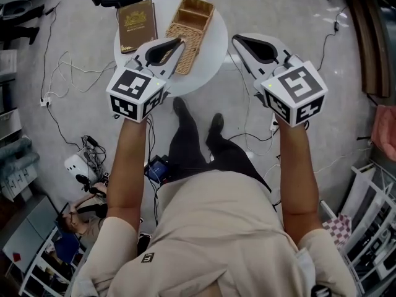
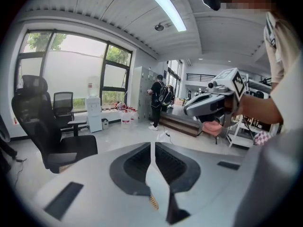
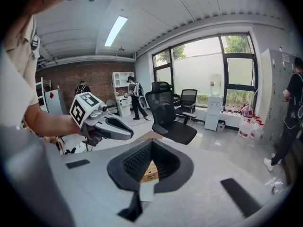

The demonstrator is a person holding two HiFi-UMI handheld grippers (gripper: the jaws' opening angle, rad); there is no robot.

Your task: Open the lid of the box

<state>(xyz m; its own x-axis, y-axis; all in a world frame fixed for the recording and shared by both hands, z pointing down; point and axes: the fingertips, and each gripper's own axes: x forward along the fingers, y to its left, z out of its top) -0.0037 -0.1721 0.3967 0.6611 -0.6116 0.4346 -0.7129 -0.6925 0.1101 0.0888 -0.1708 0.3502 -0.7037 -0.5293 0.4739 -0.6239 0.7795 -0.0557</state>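
Round white table (image 1: 211, 49), brown box (image 1: 137, 25), wicker basket (image 1: 189, 26)

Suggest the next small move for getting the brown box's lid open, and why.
Probably bring the left gripper down toward the brown box and part its jaws. The box lies closed on the round table beside the wicker basket; both grippers are shut and empty, the left nearer it than the right gripper.

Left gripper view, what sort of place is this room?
Likely an office or lab workspace: black swivel chairs, a water cooler by the big windows, and tall metal lockers.
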